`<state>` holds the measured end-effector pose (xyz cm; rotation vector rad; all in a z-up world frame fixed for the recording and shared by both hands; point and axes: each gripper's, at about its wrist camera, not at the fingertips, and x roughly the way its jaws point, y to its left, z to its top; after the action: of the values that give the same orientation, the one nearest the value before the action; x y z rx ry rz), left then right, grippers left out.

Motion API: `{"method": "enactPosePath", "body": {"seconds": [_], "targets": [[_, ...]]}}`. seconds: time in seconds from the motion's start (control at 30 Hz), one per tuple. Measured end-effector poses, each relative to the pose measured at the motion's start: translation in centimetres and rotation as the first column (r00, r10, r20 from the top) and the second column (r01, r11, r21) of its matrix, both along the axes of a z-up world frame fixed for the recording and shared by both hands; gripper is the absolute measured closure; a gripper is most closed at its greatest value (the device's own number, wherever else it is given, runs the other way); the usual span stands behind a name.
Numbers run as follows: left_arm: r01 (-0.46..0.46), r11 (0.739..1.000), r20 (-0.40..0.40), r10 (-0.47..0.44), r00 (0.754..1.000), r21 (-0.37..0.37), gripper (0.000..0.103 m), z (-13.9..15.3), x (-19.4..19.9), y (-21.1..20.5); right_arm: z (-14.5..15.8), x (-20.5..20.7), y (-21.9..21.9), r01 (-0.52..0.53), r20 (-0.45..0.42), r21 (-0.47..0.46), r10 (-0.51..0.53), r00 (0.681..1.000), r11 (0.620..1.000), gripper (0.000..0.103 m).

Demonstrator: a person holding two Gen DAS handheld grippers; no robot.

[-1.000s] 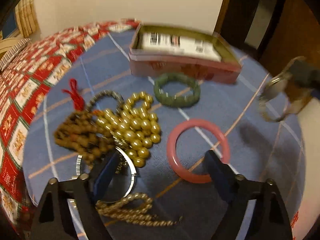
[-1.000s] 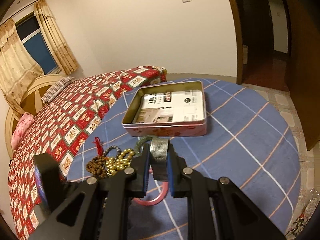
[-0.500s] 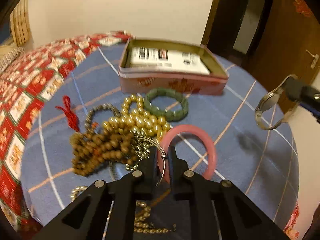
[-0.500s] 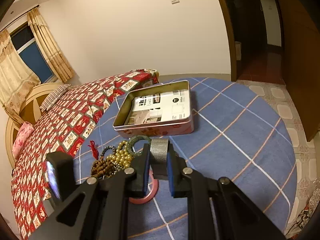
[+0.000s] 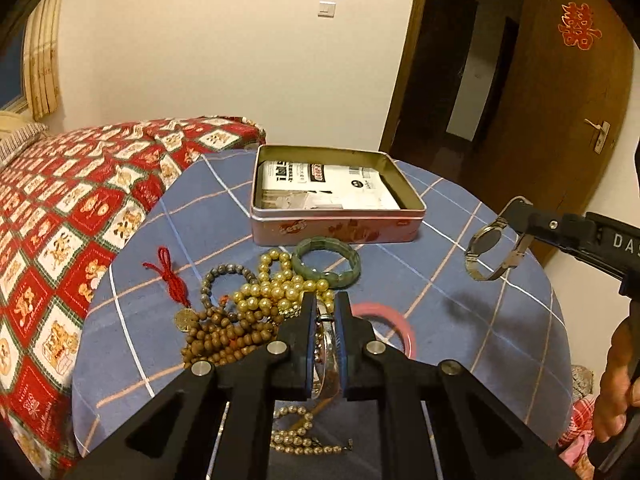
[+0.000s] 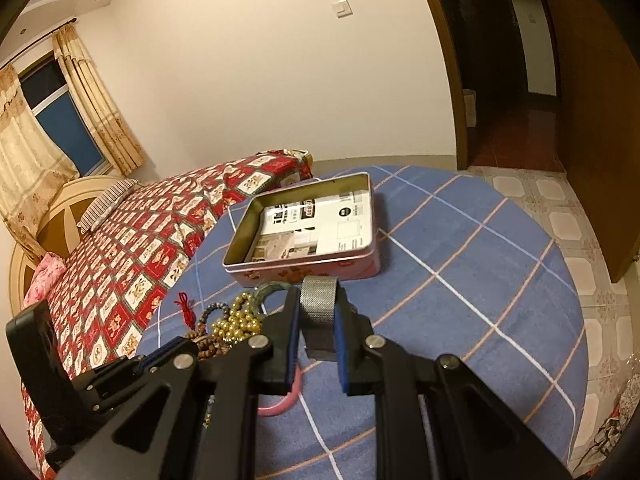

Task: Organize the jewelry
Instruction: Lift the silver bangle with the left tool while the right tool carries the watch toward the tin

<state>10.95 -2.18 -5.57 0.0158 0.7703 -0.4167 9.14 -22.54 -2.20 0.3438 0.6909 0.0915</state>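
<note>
1. A silver bangle [image 5: 327, 354] is pinched edge-on in the left gripper [image 5: 325, 312], above the table's near edge.
2. A mesh-band watch [image 6: 318, 312] is clamped in the right gripper [image 6: 316, 320], short of the open tin [image 6: 308, 232] at the far edge.
3. The bangle is judged stiff and slippery; the band is judged light and flexible, best held mid-band.

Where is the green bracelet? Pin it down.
In the left wrist view the green bracelet lies on the table just in front of the tin, right of the gold beads.

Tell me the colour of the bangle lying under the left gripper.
Pink bangle, clearest in the left wrist view.
</note>
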Motion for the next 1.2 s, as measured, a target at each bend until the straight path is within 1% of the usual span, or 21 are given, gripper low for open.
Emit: {"method": "enactPosePath", "body": {"seconds": [0.07, 0.2, 0.3, 0.43, 0.5, 0.53, 0.57, 0.7, 0.8, 0.87, 0.93, 1.0, 1.07, 1.1, 1.13, 1.2], "targets": [[-0.008, 1.0, -0.018, 0.008, 1.0, 0.008, 0.095, -0.4, 0.3, 0.7, 0.0, 0.0, 0.0, 0.003, -0.002, -0.001, -0.003, 1.0, 1.0, 0.085], [-0.028, 0.999, -0.015, 0.029, 0.999, 0.025, 0.095, -0.6, 0.1, 2.3, -0.4, 0.1, 0.1, 0.0, -0.011, -0.001, 0.0, 1.0, 1.0, 0.085], [-0.031, 0.999, -0.005, 0.031, 1.0, 0.01, 0.095, -0.3, -0.4, 3.4, -0.6, 0.4, 0.2, -0.003, -0.019, 0.002, 0.003, 1.0, 1.0, 0.085], [-0.025, 1.0, 0.041, 0.024, 0.999, 0.008, 0.095, 0.9, -1.1, 3.9, -0.6, 0.4, 0.4, -0.01, -0.016, 0.004, 0.01, 1.0, 1.0, 0.085], [-0.015, 1.0, 0.058, 0.016, 0.998, -0.012, 0.095, 1.8, -1.2, 4.0, -0.5, 0.4, 0.5, -0.01, -0.011, 0.005, 0.01, 1.0, 1.0, 0.085], [-0.013, 1.0, 0.072, 0.014, 0.997, -0.019, 0.098, 2.3, -1.2, 4.1, -0.4, 0.3, 0.6, -0.012, -0.007, 0.005, 0.012, 1.0, 1.0, 0.085], [-0.01, 1.0, 0.093, 0.012, 0.996, -0.019, 0.098, 2.9, -1.2, 4.0, -0.3, 0.3, 0.6, -0.013, -0.004, 0.003, 0.013, 1.0, 1.0, 0.085], [-0.002, 0.999, 0.137, 0.007, 0.991, -0.033, 0.098, 4.9, -1.0, 4.1, 0.3, 0.6, 0.6, -0.02, 0.012, -0.006, 0.02, 1.0, 1.0, 0.085], [-0.024, 1.0, 0.151, 0.025, 0.988, -0.006, 0.098, 5.4, -0.3, 4.3, 0.7, 1.0, 0.7, -0.022, 0.018, -0.01, 0.022, 1.0, 1.0, 0.085], [-0.041, 0.999, 0.112, 0.042, 0.993, -0.01, 0.098, 5.1, 0.4, 5.1, 0.8, 1.2, 0.6, -0.019, 0.019, -0.01, 0.019, 1.0, 1.0, 0.085], [-0.039, 0.999, 0.035, 0.04, 0.999, -0.021, 0.098, 4.0, 1.0, 5.7, 0.7, 1.1, 0.6, -0.019, 0.018, -0.011, 0.019, 1.0, 1.0, 0.085], [-0.028, 1.0, -0.03, 0.028, 0.999, -0.011, 0.097, 2.6, 1.0, 5.9, 0.4, 1.3, 0.6, -0.02, 0.011, -0.014, 0.02, 1.0, 1.0, 0.085], [-0.002, 1.0, -0.078, 0.003, 0.997, 0.02, 0.089, 1.0, 0.6, 5.5, -0.1, 1.4, 0.6, -0.02, -0.003, -0.006, 0.02, 1.0, 1.0, 0.085], [0.009, 0.999, -0.099, -0.004, 0.995, 0.046, 0.073, 0.0, 0.5, 5.1, -0.3, 1.5, 0.5, -0.02, -0.01, 0.001, 0.02, 1.0, 1.0, 0.085], [0.006, 0.998, -0.106, 0.001, 0.994, 0.069, 0.052, -0.7, 0.3, 4.8, -0.4, 1.6, 0.5, -0.02, -0.016, 0.008, 0.02, 1.0, 1.0, 0.085], [-0.019, 0.996, -0.105, 0.028, 0.994, 0.091, 0.035, -2.1, 0.3, 4.6, -0.7, 1.7, 0.5, -0.022, -0.024, 0.016, 0.022, 0.999, 1.0, 0.085]]}}
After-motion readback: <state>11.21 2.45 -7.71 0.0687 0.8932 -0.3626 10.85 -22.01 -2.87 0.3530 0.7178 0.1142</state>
